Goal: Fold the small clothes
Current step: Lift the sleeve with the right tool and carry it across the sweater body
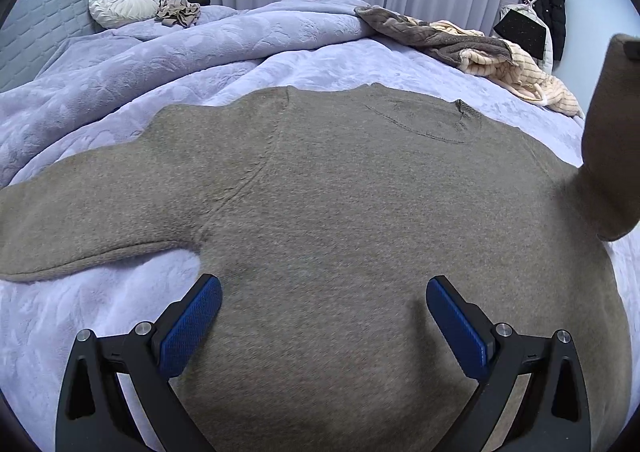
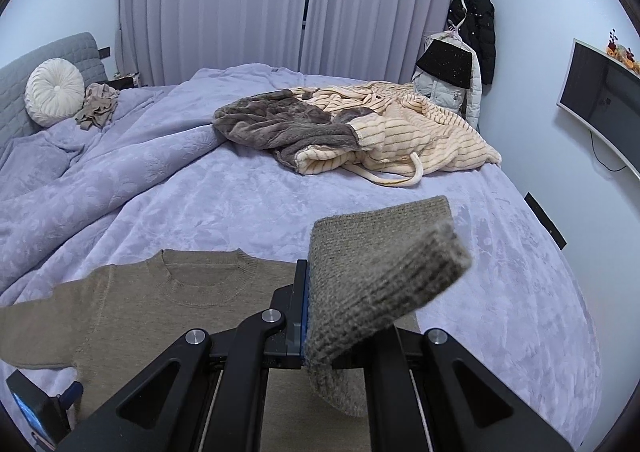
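Observation:
A brown knit sweater [image 1: 340, 192] lies face up and spread flat on the lavender bed cover [image 1: 100, 312], neckline toward the far side. My left gripper [image 1: 324, 296] hovers open over the sweater's lower body, blue pads [image 1: 196, 320] wide apart with nothing between them. The sweater's left sleeve [image 1: 80, 220] lies stretched out flat. The other sleeve [image 1: 608, 156] is lifted off the bed at the right edge. In the right wrist view my right gripper [image 2: 310, 304] is shut on that sleeve's ribbed cuff [image 2: 384, 272], which folds over the fingers above the sweater body [image 2: 140, 304].
A cream-striped and grey fleece robe [image 2: 360, 132] is heaped at the bed's far right. A round white cushion [image 2: 54, 92] and a crumpled beige garment [image 2: 98, 104] lie by the grey headboard [image 2: 48, 52]. Coats [image 2: 476, 32] hang in the corner; a screen [image 2: 600, 100] is on the right wall.

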Available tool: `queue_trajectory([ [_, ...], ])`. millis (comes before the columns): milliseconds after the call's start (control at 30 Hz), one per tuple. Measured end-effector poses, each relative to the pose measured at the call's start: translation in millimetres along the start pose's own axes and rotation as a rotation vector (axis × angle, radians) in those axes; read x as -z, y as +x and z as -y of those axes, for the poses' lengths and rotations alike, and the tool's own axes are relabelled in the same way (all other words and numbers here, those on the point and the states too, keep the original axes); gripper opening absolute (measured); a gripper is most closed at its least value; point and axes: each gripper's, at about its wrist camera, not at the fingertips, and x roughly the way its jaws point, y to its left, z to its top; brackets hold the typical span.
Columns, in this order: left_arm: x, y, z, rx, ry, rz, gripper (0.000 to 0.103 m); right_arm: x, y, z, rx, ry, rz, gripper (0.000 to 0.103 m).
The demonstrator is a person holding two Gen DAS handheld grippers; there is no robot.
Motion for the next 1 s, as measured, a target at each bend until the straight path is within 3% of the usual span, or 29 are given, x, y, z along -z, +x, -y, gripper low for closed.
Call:
queue_trajectory([
  [400, 15, 2, -32, 0.031, -0.082, -0.031, 0.103, 5, 10, -66, -0.052, -0.053, -0.012, 0.006],
  [1000, 19, 4, -39, 0.054, -0.117, -0.02, 0.103, 23, 39, -153, -0.127, -0.123, -0.086, 0.006],
])
